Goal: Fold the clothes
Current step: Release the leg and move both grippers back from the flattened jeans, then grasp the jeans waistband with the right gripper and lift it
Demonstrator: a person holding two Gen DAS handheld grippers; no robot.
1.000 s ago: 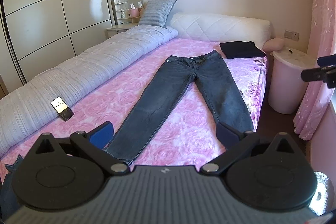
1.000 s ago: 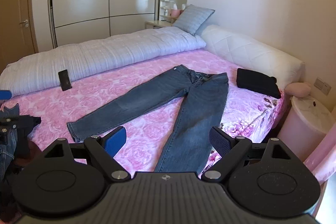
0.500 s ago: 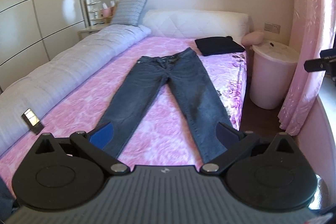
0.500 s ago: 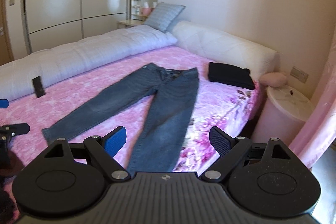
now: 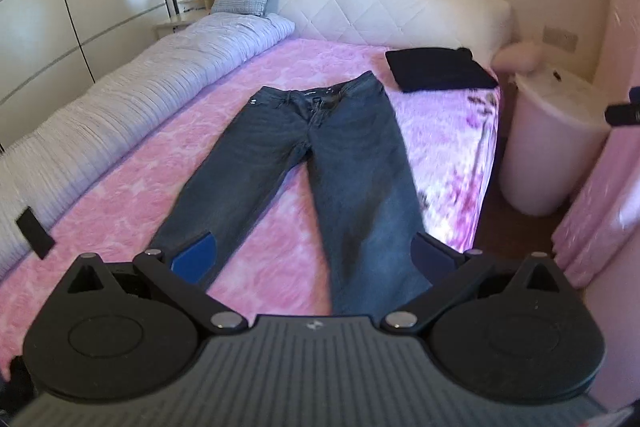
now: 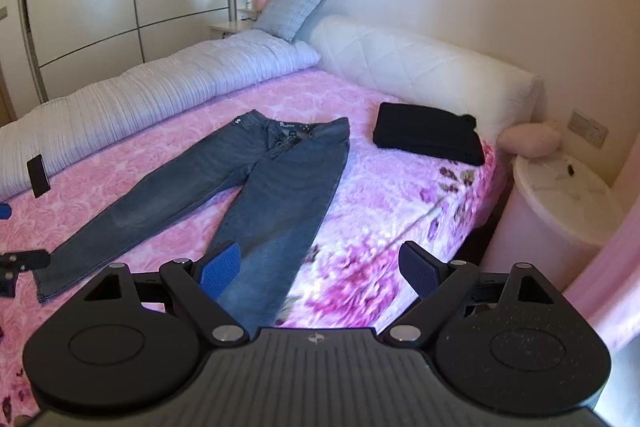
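Left wrist view: left gripper w/ fingers spread wide, nothing between them, hovering over the foot end of the bed. Jeans lie flat on the pink floral cover, waistband toward the headboard, legs splayed apart in a V toward the cam. Blue pad sits over the left leg's hem area, other pad near the right leg; contact can't be told. Folded black garment lies near the headboard, apart from the jeans. Phone leans on the rolled grey duvet.

Right wrist view: right gripper also spread wide, empty, above the jeans' right leg and the bed edge. White round bin stands beside the bed.
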